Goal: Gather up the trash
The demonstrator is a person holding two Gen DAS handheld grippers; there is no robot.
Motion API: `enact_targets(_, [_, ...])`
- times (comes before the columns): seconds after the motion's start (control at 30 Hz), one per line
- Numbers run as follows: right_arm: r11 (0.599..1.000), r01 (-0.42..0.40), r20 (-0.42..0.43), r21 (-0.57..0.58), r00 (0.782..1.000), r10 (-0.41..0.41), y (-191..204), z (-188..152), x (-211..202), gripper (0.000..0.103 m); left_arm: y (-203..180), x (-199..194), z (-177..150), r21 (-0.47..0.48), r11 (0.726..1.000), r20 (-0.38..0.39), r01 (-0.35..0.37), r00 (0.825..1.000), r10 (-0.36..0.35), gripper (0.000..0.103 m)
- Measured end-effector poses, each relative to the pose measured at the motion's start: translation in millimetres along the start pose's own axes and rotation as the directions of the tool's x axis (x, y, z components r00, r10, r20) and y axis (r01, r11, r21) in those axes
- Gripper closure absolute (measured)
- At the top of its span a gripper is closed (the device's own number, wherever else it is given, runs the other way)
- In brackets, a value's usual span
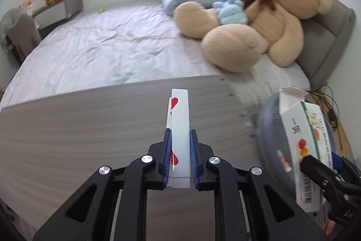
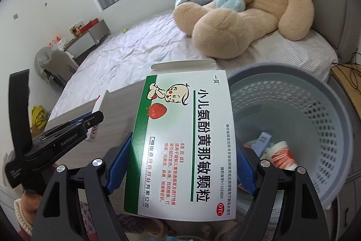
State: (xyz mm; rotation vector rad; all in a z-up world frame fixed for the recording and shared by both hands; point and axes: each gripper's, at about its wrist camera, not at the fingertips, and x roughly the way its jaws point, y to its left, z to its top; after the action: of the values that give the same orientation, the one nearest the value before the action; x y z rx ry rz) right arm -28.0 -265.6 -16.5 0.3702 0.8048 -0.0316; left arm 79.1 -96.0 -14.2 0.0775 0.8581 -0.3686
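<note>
My left gripper (image 1: 180, 131) is shut on a slim white card pack (image 1: 180, 110) with red hearts, held upright above a grey wood-grain board (image 1: 79, 128). My right gripper (image 2: 183, 142) is shut, jaws wide, on a white and green medicine box (image 2: 187, 128) with a strawberry print and an open top flap. The box hangs at the near left rim of a blue-grey perforated waste basket (image 2: 293, 73). In the left wrist view the box (image 1: 302, 128) and basket (image 1: 268, 128) sit at the right. The left gripper (image 2: 94, 121) shows left of the box.
Inside the basket lie a red and white paper cup (image 2: 282, 155) and a blue scrap (image 2: 262, 139). Behind is a bed (image 1: 108, 44) with a large tan teddy bear (image 1: 266, 22), a blue plush and a folded blue blanket. Cables lie on the floor at the right (image 1: 331, 105).
</note>
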Motion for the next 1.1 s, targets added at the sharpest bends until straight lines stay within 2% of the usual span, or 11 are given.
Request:
enact_targets(0.2, [0.994, 0.093, 0.04, 0.058, 0.995, -0.096, -51.5, -0.8, -31.3, 0.025, -68.8, -0.4, 2.8, 0.104, 0.99, -0.002, 0.092, 0.996, -0.092, 0.087])
enact_targets(0.4, [0.978, 0.177, 0.048, 0.113, 0.982, -0.183, -102.2, -8.3, -47.5, 0.025, -129.9, 15.4, -2.9, 0.203, 0.966, -0.055, 0.163, 0.986, -0.155, 0.087])
enact_targets(0.63, [0.971, 0.19, 0.034, 0.146, 0.98, -0.196, -130.2, -10.6, -45.3, 0.025, -163.6, 24.8, -5.2, 0.261, 0.95, -0.073, 0.173, 0.985, -0.159, 0.087])
enact_targets(0.8, [0.969, 0.182, 0.053, 0.168, 0.98, -0.193, -139.3, -7.1, -48.1, 0.024, -164.9, 26.0, -2.2, 0.258, 0.953, -0.081, 0.161, 0.986, -0.145, 0.085])
enact_targets(0.83, [0.969, 0.179, 0.054, 0.171, 0.98, -0.191, -141.0, -6.6, -48.5, 0.021, -164.7, 26.2, -1.4, 0.255, 0.955, -0.081, 0.154, 0.987, -0.138, 0.083])
enact_targets(0.93, [0.97, 0.165, 0.075, 0.177, 0.981, -0.181, -143.4, -5.7, -53.0, 0.017, -164.6, 26.7, 0.5, 0.245, 0.959, -0.08, 0.141, 0.989, -0.125, 0.065])
enact_targets(1.0, [0.969, 0.167, 0.088, 0.182, 0.979, -0.185, -145.5, -6.4, -56.5, 0.016, -162.9, 23.9, 0.6, 0.235, 0.963, -0.065, 0.129, 0.991, -0.117, 0.033])
enact_targets(1.03, [0.968, 0.168, 0.089, 0.185, 0.978, -0.187, -146.3, -5.8, -56.7, 0.016, -162.0, 21.5, 0.6, 0.231, 0.965, -0.052, 0.122, 0.992, -0.113, 0.029])
enact_targets(1.1, [0.967, 0.168, 0.087, 0.192, 0.979, -0.187, -147.4, -7.1, -57.0, 0.016, -162.4, 17.4, 0.8, 0.237, 0.965, -0.037, 0.112, 0.994, -0.106, 0.028])
